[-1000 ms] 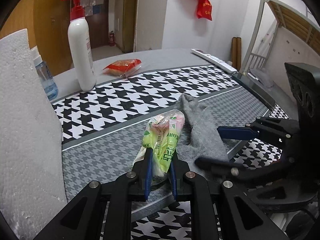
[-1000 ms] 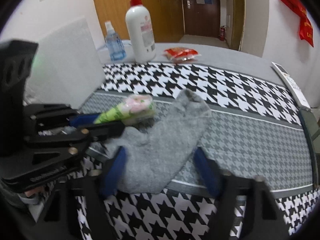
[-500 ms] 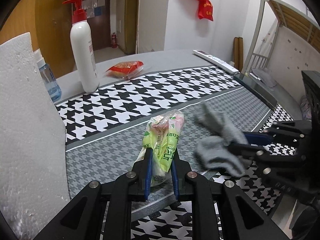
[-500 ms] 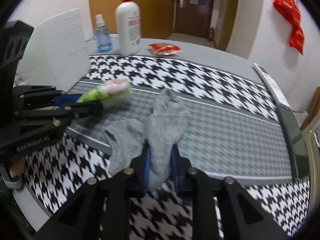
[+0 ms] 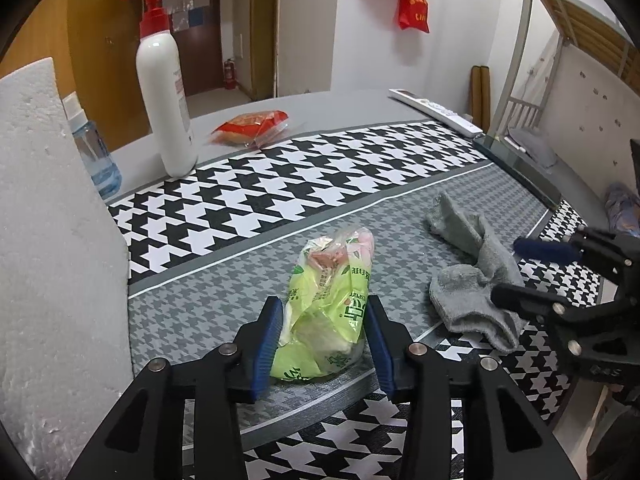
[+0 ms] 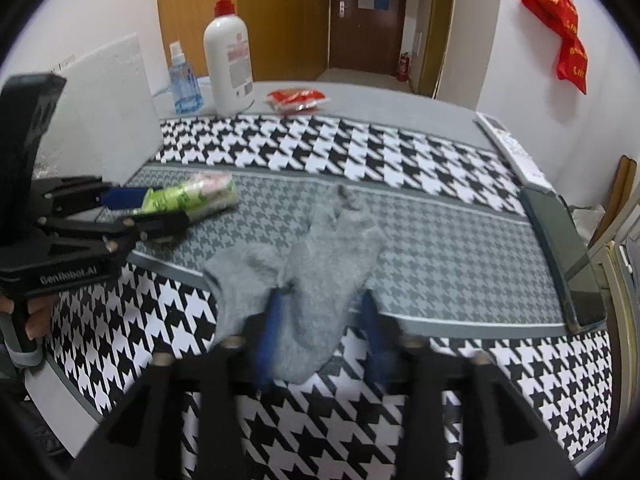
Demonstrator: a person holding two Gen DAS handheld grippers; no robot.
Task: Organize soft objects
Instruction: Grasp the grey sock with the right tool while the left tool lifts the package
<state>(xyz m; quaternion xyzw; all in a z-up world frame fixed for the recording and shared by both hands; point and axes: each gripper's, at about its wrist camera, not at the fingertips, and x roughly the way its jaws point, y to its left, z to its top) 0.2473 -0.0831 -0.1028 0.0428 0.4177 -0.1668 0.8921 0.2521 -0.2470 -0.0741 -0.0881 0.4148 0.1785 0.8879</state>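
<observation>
A green plastic packet (image 5: 332, 304) lies on the grey houndstooth cloth between the fingers of my left gripper (image 5: 325, 340), which stands open around its near end. It also shows in the right wrist view (image 6: 192, 198). A grey sock (image 6: 320, 264) lies crumpled on the cloth, its near end between the open fingers of my right gripper (image 6: 320, 332). In the left wrist view the sock (image 5: 476, 276) lies right of the packet, with the right gripper (image 5: 532, 272) at its edge.
A white pump bottle (image 5: 164, 92), a blue spray bottle (image 5: 94, 152) and a red snack packet (image 5: 252, 124) stand at the back. A white foam block (image 5: 48, 240) stands at the left. A remote (image 5: 436, 110) lies at the far right edge.
Both grippers have opened: the left let go of the green packet, the right let go of the sock after dragging it to the right and folding it.
</observation>
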